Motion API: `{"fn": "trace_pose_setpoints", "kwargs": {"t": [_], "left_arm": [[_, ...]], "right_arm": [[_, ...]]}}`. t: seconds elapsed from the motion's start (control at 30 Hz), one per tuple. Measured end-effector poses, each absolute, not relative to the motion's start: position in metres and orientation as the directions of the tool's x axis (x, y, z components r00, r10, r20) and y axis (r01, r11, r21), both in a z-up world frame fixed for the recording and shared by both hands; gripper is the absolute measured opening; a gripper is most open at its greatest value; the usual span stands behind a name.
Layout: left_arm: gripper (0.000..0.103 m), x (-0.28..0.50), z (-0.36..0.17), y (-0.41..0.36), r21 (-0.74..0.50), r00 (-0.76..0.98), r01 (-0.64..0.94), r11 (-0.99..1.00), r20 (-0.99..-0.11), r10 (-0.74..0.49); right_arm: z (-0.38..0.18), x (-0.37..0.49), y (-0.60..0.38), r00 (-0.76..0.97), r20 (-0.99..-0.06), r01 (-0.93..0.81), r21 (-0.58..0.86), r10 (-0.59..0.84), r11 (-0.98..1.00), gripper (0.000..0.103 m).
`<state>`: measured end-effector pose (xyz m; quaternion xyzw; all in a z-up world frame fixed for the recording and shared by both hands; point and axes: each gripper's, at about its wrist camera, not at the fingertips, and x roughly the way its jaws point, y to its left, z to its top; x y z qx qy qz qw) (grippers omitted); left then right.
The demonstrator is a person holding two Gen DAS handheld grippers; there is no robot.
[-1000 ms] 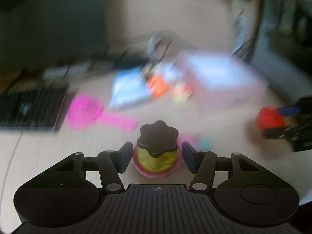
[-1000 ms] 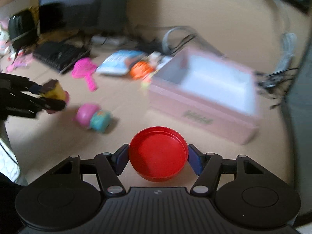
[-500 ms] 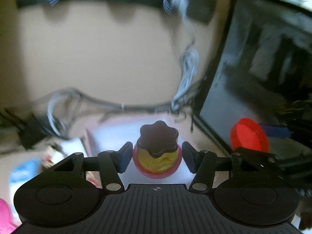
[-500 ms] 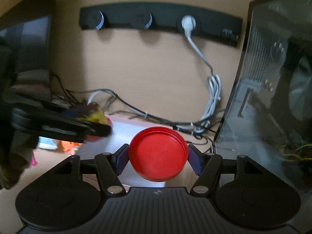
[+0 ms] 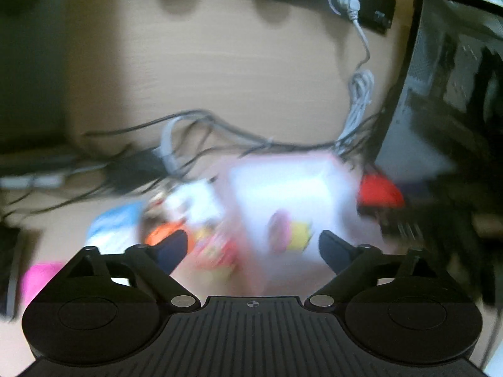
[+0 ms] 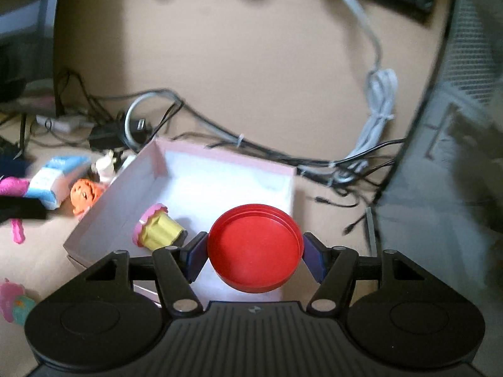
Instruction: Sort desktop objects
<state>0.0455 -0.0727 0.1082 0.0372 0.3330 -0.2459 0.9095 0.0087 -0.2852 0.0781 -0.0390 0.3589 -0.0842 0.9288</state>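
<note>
My left gripper (image 5: 253,248) is open and empty above the desk; its view is blurred. The yellow and pink cupcake toy (image 6: 157,231) lies on its side inside the pink box (image 6: 220,157), near the box's front left; it also shows blurred in the left wrist view (image 5: 290,231). My right gripper (image 6: 254,256) is shut on a red round lid (image 6: 254,251) and holds it over the front of the box. The red lid also shows at the right of the left wrist view (image 5: 378,190).
Left of the box lie an orange toy (image 6: 85,193), a blue and white packet (image 6: 53,182), a pink toy (image 6: 14,188) and a pink and teal toy (image 6: 14,301). Cables (image 6: 220,135) run behind the box. A computer case (image 6: 456,125) stands at the right.
My left gripper has opened and let go of the cupcake toy, which now lies in the pink box. My right gripper has come down over the box with the red lid.
</note>
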Motion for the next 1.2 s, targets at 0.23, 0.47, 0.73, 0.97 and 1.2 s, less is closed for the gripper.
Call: {"fn": "trace_pose_setpoints", "kwargs": {"t": [0.23,0.47,0.73,0.97,1.2], "left_arm": [[0.097,0.0,0.074,-0.008,-0.051,0.637,0.358,0.932,-0.717,-0.284],[0.097,-0.008,0.048,0.04,-0.059,0.61,0.214,0.975,-0.772,-0.18],[0.099,-0.011,0.048,0.057,-0.051,0.636,0.149,0.988,-0.76,-0.135],[0.1,-0.013,0.05,0.09,-0.073,0.639,0.034,0.997,-0.765,-0.078],[0.1,-0.02,0.057,0.094,-0.099,0.648,0.011,0.995,-0.757,-0.082]], "right_arm": [[0.056,0.049,-0.265,0.717,-0.661,0.124,-0.194,-0.223,0.973,0.068],[0.072,0.029,-0.205,0.802,-0.592,-0.038,-0.188,-0.082,0.982,0.07],[0.064,0.029,-0.127,0.732,-0.666,-0.283,-0.105,0.144,0.953,0.048],[0.049,0.031,-0.083,0.72,-0.671,-0.381,-0.17,0.176,0.909,0.059],[0.056,0.107,-0.079,0.724,-0.667,-0.255,-0.026,0.174,0.967,0.078]]}}
